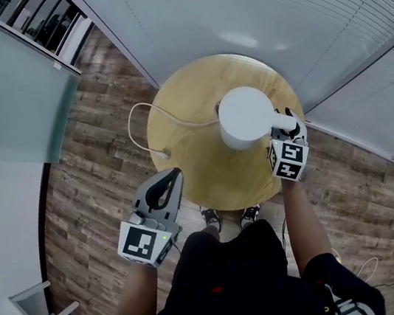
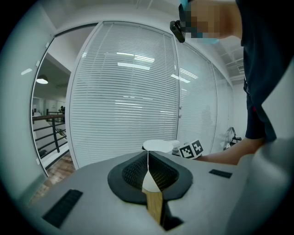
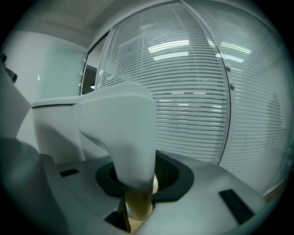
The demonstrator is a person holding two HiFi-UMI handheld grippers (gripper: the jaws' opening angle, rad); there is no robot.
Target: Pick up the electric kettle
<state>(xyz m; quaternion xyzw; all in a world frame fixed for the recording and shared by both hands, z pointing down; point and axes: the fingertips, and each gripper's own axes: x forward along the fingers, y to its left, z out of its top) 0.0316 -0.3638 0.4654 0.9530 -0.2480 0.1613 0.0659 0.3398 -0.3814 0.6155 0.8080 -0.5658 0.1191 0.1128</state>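
Round wooden table (image 1: 199, 171): white electric kettle (image 1: 244, 117) rigid, smooth, likely heavy if filled; right gripper (image 1: 292, 122) clamps its handle (image 3: 133, 137); left gripper (image 1: 173, 178) clenched, empty.

A round wooden bench (image 1: 199, 171) is being borne by the plank floor (image 1: 89, 208). A white electric kettle (image 1: 245, 116) is being carried on the bench top, directly ahead of the right hand-held gripper (image 1: 292, 122). A white cord (image 1: 180, 123) is being trailed leftward from it and looped past the rim. Its plug (image 1: 163, 153) is being rested just beyond the left hand-held gripper (image 1: 173, 177).
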